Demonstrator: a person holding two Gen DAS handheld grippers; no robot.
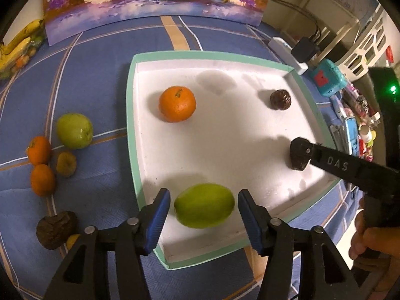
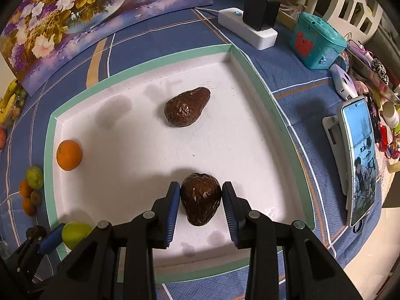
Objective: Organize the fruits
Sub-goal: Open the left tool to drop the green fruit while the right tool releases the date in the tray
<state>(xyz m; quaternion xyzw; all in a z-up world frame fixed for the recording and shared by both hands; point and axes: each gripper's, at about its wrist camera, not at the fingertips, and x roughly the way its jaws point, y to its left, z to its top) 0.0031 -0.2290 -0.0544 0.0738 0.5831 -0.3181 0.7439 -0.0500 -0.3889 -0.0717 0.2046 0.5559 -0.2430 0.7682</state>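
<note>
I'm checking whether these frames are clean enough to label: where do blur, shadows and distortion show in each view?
Left wrist view: the green fruit between the open left gripper is softly blurred; fisheye bends the tray rim. Right wrist view: sharp on the brown fruit pinched by the right gripper; a soft shadow falls behind it, and the phone screen glows at the edge.

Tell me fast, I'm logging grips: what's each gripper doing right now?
Left gripper: open, pads clear of the green fruit between them.
Right gripper: shut on the brown fruit.
</note>
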